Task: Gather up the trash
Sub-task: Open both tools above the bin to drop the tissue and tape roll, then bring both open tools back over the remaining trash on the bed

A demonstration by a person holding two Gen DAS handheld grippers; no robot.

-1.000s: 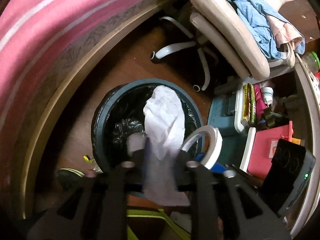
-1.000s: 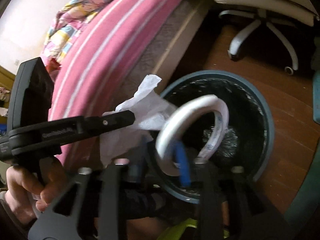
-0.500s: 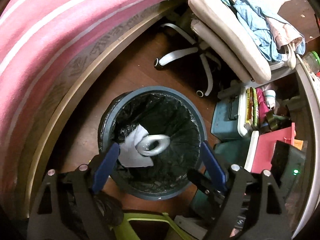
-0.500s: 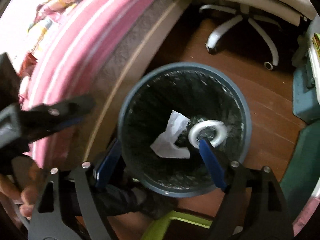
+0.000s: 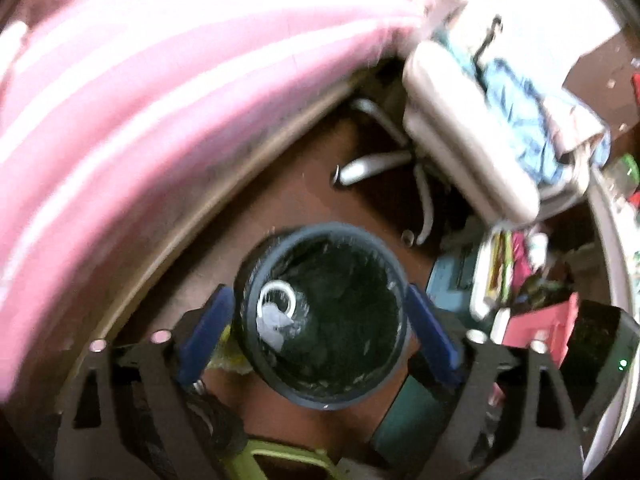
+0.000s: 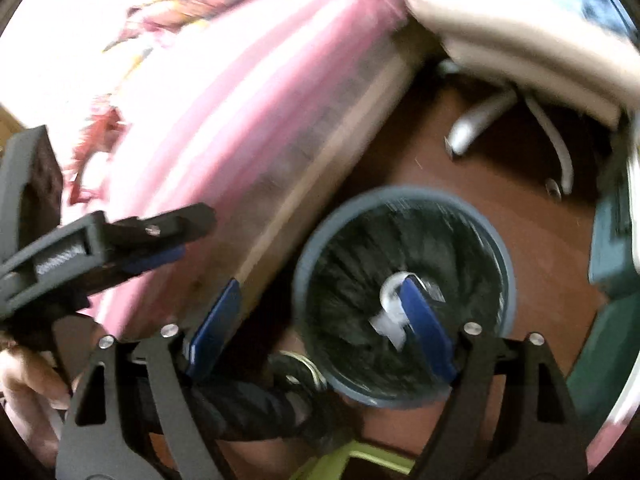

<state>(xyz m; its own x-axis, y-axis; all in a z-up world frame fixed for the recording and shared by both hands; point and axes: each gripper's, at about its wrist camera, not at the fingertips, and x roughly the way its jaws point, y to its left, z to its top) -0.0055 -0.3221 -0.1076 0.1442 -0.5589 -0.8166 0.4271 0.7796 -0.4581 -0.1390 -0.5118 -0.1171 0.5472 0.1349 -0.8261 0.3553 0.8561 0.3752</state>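
A round dark bin (image 5: 256, 276) with a black liner stands on the wood floor below both grippers. A white tape ring (image 5: 276, 294) and a crumpled white tissue (image 5: 274, 326) lie inside it at the left. In the right wrist view the bin (image 6: 316, 240), ring (image 6: 390, 286) and tissue (image 6: 386, 330) also show, blurred. My left gripper (image 5: 318, 322) is open and empty, high above the bin. My right gripper (image 6: 320, 322) is open and empty above the bin's left rim. The left gripper's body (image 6: 100, 244) shows at the left of the right wrist view.
A bed with a pink striped cover (image 5: 120, 112) runs along the left. An office chair (image 5: 468, 136) draped with clothes stands beyond the bin. A teal box (image 5: 456, 276) and cluttered shelves (image 5: 532, 280) are to the right. A lime-green frame (image 5: 280, 456) sits below.
Both grippers opened and dropped the tissue and the tape ring into the bin. Both grippers have since risen, so the bin looks smaller. The views are now motion-blurred.
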